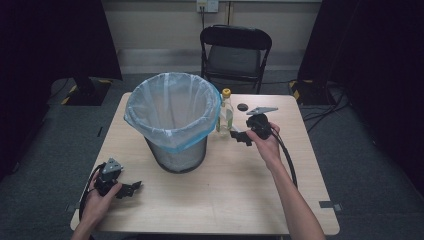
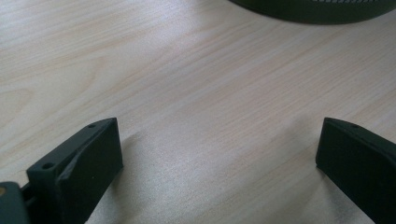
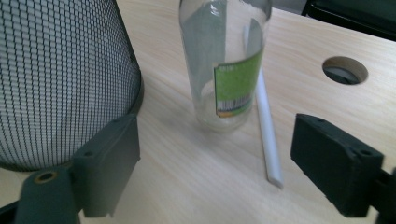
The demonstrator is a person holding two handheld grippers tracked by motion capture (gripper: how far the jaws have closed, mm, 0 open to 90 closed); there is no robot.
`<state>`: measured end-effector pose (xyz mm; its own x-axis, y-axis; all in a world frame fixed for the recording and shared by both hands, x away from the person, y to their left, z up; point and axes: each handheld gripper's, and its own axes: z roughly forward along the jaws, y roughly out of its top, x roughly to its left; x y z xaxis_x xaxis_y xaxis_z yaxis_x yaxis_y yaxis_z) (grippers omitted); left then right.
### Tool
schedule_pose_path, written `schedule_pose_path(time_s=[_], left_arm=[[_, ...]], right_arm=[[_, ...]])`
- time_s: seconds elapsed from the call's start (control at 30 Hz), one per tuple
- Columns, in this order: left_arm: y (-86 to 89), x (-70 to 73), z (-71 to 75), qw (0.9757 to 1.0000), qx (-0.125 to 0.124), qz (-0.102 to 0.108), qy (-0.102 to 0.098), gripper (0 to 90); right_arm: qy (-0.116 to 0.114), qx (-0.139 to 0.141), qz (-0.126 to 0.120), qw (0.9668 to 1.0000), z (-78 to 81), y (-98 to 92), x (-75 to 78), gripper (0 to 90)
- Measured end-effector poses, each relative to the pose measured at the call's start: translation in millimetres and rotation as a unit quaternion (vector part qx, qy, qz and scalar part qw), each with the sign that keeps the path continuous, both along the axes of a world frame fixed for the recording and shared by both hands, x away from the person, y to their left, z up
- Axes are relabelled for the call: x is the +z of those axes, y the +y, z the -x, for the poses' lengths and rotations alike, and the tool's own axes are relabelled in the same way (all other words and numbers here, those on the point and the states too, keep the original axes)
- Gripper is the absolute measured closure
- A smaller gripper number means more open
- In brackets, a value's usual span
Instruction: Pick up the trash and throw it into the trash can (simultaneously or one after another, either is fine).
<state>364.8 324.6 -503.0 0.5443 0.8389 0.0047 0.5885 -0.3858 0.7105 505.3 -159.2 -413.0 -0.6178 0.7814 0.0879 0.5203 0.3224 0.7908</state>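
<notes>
A clear glass bottle (image 1: 226, 114) with a yellow cap and green label stands upright on the table just right of the bin. In the right gripper view the bottle (image 3: 223, 60) is a short way ahead of my open right gripper (image 3: 212, 158), with a white straw (image 3: 267, 121) lying on the table behind and to its right. In the high view my right gripper (image 1: 241, 137) is held just right of the bottle. My left gripper (image 1: 134, 187) rests near the table's front left corner, open over bare wood (image 2: 210, 140).
A black mesh waste bin (image 1: 172, 120) lined with a pale blue bag stands at the table's middle left. The table (image 1: 225, 185) has a round cable hole (image 1: 242, 106) near its far edge. A black chair (image 1: 235, 52) stands behind the table.
</notes>
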Motion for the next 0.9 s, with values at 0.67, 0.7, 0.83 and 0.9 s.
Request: schedule_pose_path(time_s=[0.67, 0.7, 0.83, 0.9], left_arm=[[-0.2, -0.1, 0.1, 1.0, 0.001, 0.001, 0.0, 0.0], [-0.2, -0.1, 0.1, 1.0, 0.001, 0.001, 0.0, 0.0], [-0.1, -0.1, 0.1, 1.0, 0.001, 0.001, 0.0, 0.0], [-0.1, -0.1, 0.1, 1.0, 0.0, 0.001, 0.0, 0.0]], right_arm=[[0.015, 0.022, 0.016, 0.9995, -56.7, 29.3, -15.6, 15.9], [0.022, 0.027, 0.021, 0.9992, -59.2, 31.7, -17.6, 15.5], [0.016, 0.026, 0.033, 0.999, -69.7, 44.1, -27.1, 17.9], [0.014, 0.022, 0.039, 0.9989, -70.5, 45.7, -28.8, 18.3]])
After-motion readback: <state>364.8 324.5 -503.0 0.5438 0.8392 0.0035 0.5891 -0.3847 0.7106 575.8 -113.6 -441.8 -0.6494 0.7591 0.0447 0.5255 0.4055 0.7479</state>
